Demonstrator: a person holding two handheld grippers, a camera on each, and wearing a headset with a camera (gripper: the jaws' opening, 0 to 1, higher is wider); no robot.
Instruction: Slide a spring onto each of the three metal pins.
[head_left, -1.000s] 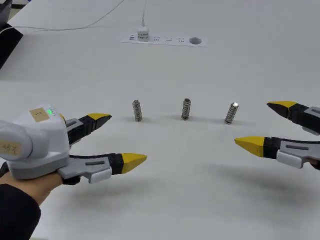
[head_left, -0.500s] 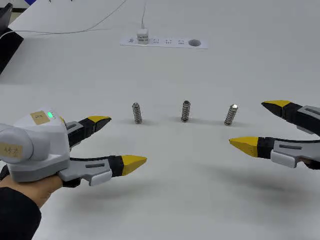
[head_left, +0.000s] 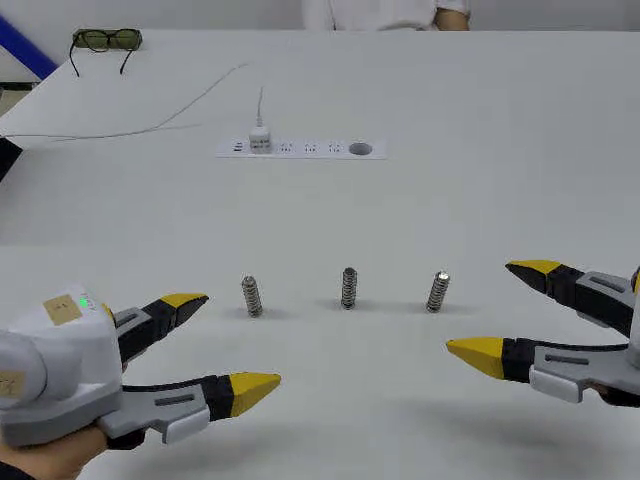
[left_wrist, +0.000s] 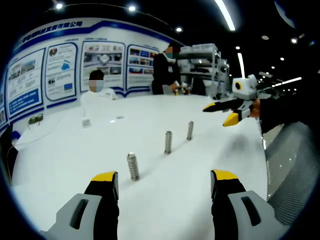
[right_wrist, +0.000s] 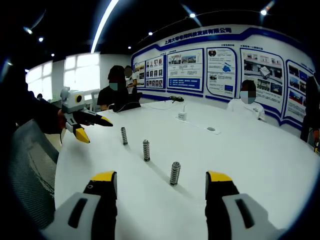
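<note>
Metal springs (head_left: 348, 288) stand between left gripper (head_left: 241, 338) and right gripper (head_left: 478, 306), both spread wide, empty.

Three springs (head_left: 252, 297) (head_left: 349, 288) (head_left: 438, 292) (one power strip (head_left: 300, 149))

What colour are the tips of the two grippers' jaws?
Yellow. The head view shows it best, on the left gripper and the right gripper.

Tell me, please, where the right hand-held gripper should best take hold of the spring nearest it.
Grip the spring at mid-height, across its coils, coming level from the side where the right hand-held gripper sits open. It stands upright and slender, so a side pinch probably suits it.
</note>
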